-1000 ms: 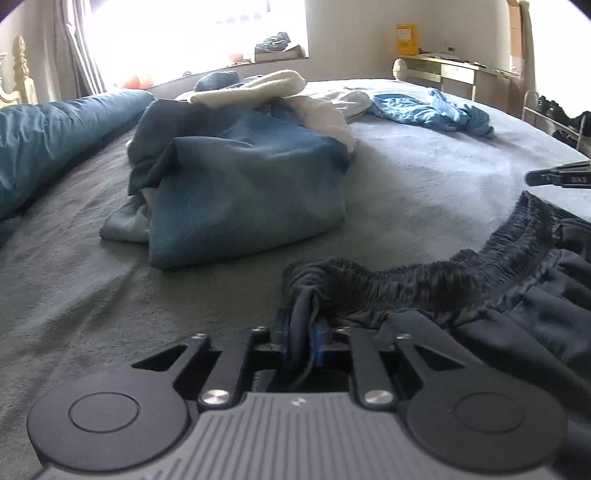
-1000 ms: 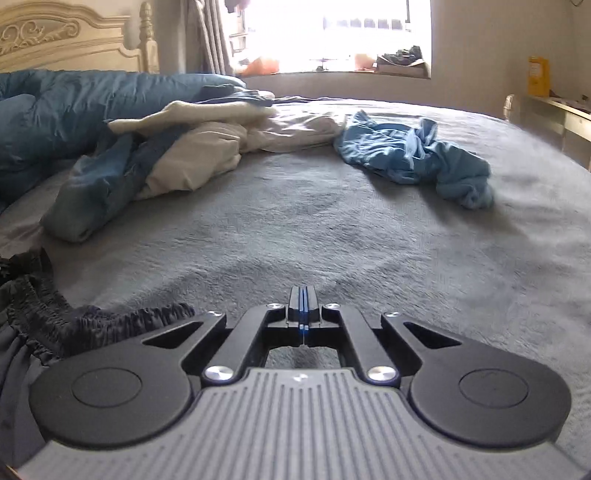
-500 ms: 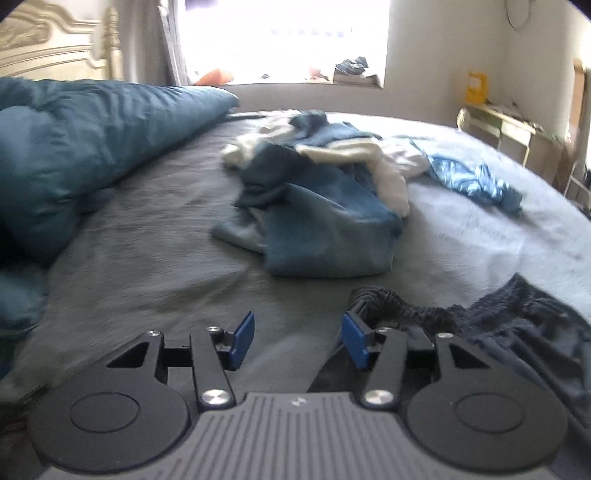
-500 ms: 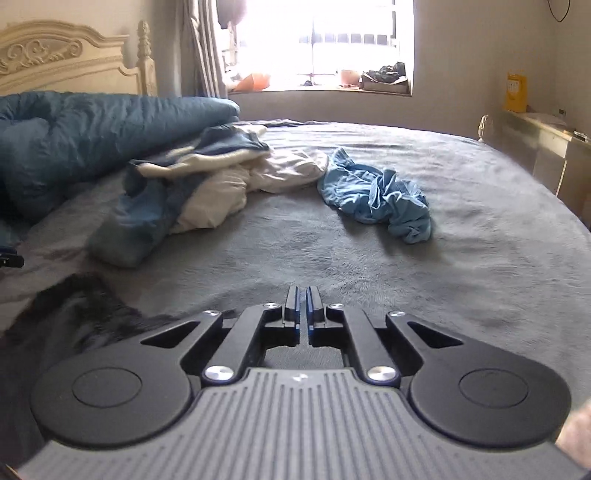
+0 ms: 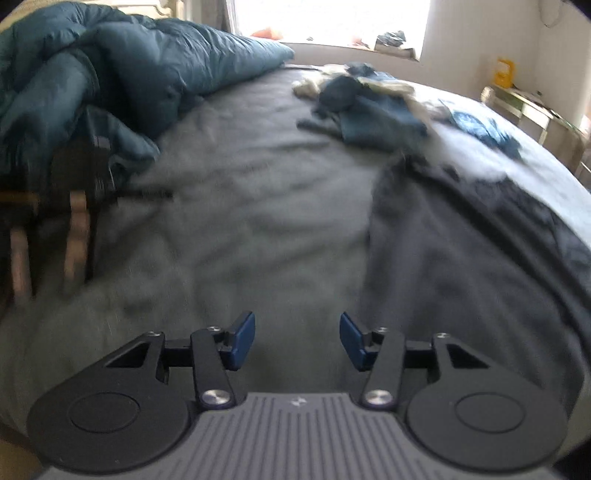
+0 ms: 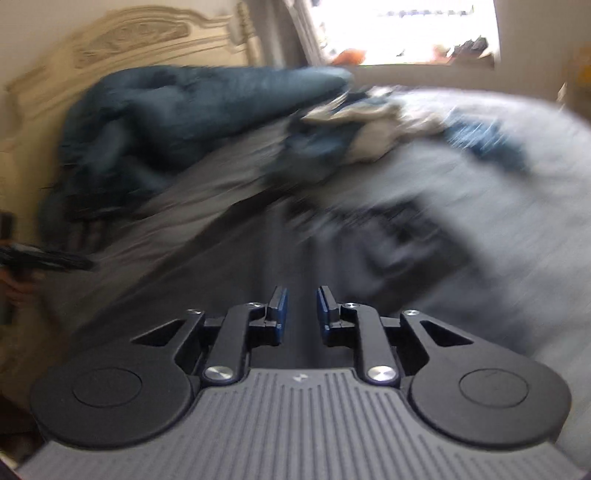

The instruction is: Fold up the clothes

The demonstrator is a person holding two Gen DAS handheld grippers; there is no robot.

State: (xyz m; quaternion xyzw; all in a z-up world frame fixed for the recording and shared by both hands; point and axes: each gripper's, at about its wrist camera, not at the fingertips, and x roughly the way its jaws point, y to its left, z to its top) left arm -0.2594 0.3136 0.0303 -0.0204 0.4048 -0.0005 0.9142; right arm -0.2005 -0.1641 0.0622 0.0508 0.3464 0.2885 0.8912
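Note:
Dark grey shorts (image 5: 461, 236) lie spread on the grey bed (image 5: 236, 206), right of my left gripper (image 5: 297, 339). That gripper is open and empty, above the bed, with the shorts' left edge just beyond its right finger. My right gripper (image 6: 299, 314) is open with a narrow gap and holds nothing. The right wrist view is heavily blurred; the dark shorts (image 6: 402, 236) show ahead of it. A pile of blue and cream clothes (image 5: 365, 103) lies further up the bed and also shows in the right wrist view (image 6: 351, 125).
A teal duvet (image 5: 110, 85) is bunched at the left by the cream headboard (image 6: 122, 44). A light blue garment (image 5: 480, 129) lies beyond the pile. A desk (image 5: 524, 107) stands at the right wall. A window (image 5: 325, 18) is behind.
My left gripper let go of the shorts' waistband, opened wide and pulled back and left. My right gripper opened from shut and swung fast to the left.

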